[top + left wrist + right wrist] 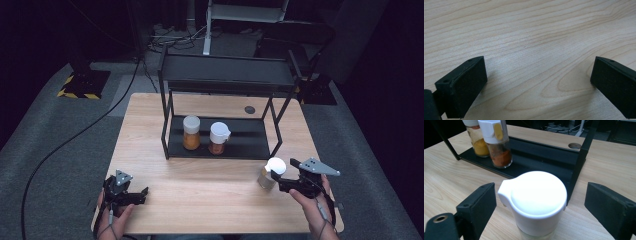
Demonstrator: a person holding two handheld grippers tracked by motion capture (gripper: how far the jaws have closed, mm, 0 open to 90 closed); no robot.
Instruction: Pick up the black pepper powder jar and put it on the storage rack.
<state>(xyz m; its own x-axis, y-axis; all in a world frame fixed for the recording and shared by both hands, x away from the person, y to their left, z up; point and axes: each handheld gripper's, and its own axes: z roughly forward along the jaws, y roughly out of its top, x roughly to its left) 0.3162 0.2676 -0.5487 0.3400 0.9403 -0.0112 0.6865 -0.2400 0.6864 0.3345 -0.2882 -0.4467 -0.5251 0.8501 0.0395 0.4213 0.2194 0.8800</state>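
A clear jar with a round white cap stands on the wooden table in front of the rack's right leg. My right gripper is open with one jaw on each side of the cap, and a gap shows on both sides. My left gripper rests open near the table's front left, with bare wood between its jaws. On the lower shelf of the black rack stand a jar of yellow-orange powder and a jar of reddish powder.
The rack's top shelf overhangs the two jars. Its right front leg stands just behind the white-capped jar. A round cable hole sits in the table behind the rack. Bare wood lies between the two grippers.
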